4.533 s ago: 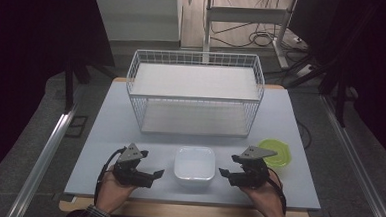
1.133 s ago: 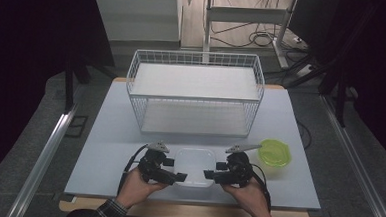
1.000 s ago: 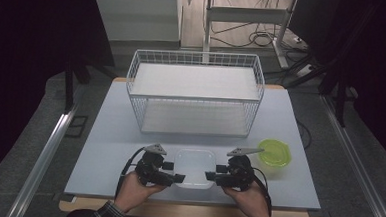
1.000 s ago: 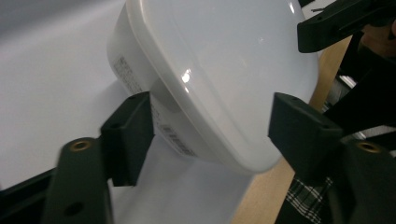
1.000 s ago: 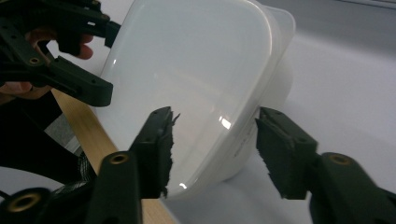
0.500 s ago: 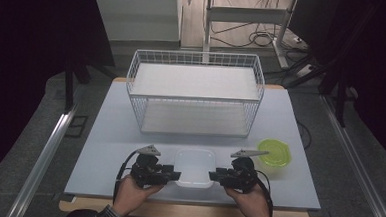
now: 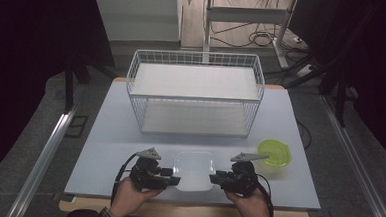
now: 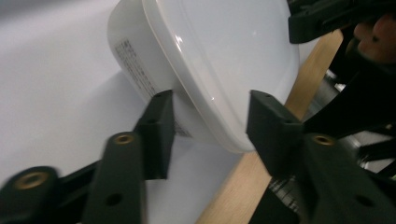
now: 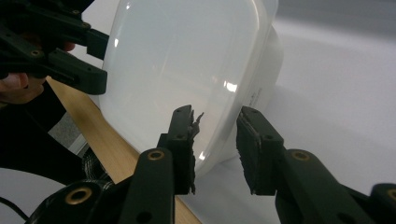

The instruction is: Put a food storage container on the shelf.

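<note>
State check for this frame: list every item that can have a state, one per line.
White lidded container: lid on, resting on the table, a gripper at each side.
Left gripper: fingers straddle the container's rim, a gap showing at each side; jaws have just been opening.
Right gripper: fingers astride the rim, not clearly pressing; jaws have just been closing.
Green bowl: upright, apart.
Wire basket: upright.

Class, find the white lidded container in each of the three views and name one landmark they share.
High view: white container low centre, between the left gripper and right gripper.
Left gripper view: upper centre, its edge between the jaws.
Right gripper view: centre, rim between the jaws.
Shared landmark: wooden table edge.
</note>
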Demonstrator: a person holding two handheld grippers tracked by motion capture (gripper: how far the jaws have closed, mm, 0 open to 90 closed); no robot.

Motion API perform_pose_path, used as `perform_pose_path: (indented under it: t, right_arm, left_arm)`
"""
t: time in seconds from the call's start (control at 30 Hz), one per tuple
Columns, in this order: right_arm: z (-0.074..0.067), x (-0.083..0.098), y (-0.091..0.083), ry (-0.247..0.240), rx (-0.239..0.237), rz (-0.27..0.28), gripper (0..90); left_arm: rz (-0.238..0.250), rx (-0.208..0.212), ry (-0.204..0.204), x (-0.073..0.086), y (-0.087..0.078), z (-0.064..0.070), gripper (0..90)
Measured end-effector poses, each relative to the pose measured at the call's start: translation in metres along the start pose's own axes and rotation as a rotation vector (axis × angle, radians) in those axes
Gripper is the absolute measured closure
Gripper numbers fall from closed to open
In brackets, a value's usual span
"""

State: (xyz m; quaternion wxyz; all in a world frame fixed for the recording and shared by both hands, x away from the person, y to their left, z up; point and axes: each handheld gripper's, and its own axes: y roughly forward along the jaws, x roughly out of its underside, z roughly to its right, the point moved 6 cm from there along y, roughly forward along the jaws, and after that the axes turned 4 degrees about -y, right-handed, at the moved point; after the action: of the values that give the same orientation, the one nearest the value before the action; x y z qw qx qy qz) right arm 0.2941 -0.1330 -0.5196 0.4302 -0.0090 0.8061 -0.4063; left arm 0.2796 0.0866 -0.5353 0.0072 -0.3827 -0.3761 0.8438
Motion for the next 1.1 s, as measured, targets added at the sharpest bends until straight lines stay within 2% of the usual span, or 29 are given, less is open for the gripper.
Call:
perform_pose_path:
  t: [0.03,0.07,0.13,0.23,0.27,0.3,0.33,0.43,0.47,0.7,0.83,1.03,1.07,1.1]
  right_arm:
    - [0.0,0.0,0.0,-0.006,-0.001,0.002,68.5]
    - [0.0,0.0,0.0,-0.006,-0.003,0.003,68.6]
    - [0.0,0.0,0.0,-0.003,-0.004,0.005,68.4]
    - [0.0,0.0,0.0,-0.008,-0.006,0.005,67.6]
    - [0.0,0.0,0.001,-0.016,-0.006,0.006,66.8]
    - [0.0,0.0,0.001,-0.016,-0.006,0.006,66.8]
    - [0.0,0.001,0.001,-0.018,-0.008,0.007,66.0]
    - [0.0,0.001,0.001,-0.021,-0.008,0.004,65.0]
    - [0.0,0.0,0.001,-0.022,-0.007,0.004,64.8]
    - [-0.001,0.0,0.0,-0.039,-0.015,-0.006,63.8]
    - [0.0,0.0,0.0,-0.035,-0.028,-0.01,62.7]
    - [0.009,-0.008,0.007,-0.005,-0.043,-0.022,57.0]
    - [0.017,-0.014,0.012,0.033,-0.067,-0.03,54.8]
    - [0.017,-0.014,0.012,0.033,-0.067,-0.03,54.8]
  left_arm:
    - [-0.001,-0.012,0.012,-0.001,0.002,0.0,42.4]
    - [0.006,-0.016,0.011,-0.004,0.003,-0.001,38.2]
    - [0.01,-0.011,0.004,-0.004,0.002,-0.002,38.7]
    - [0.035,0.005,-0.023,-0.005,0.0,-0.005,44.2]
    - [0.05,0.018,-0.045,-0.005,-0.001,-0.006,49.4]
    - [0.058,0.025,-0.056,-0.005,-0.001,-0.007,49.4]
    - [0.069,0.028,-0.069,-0.005,-0.001,-0.008,53.4]
    - [0.075,0.018,-0.066,-0.005,-0.002,-0.007,58.1]
    - [0.079,0.006,-0.055,-0.005,-0.003,-0.007,59.4]
    - [0.083,0.004,-0.072,-0.002,-0.004,-0.006,60.9]
    - [0.076,0.02,-0.083,-0.002,-0.003,-0.007,61.2]
    - [0.066,0.032,-0.112,-0.014,0.002,-0.018,58.5]
    - [0.056,0.052,-0.134,-0.019,0.006,-0.024,53.4]
    - [0.056,0.052,-0.134,-0.019,0.006,-0.024,52.2]
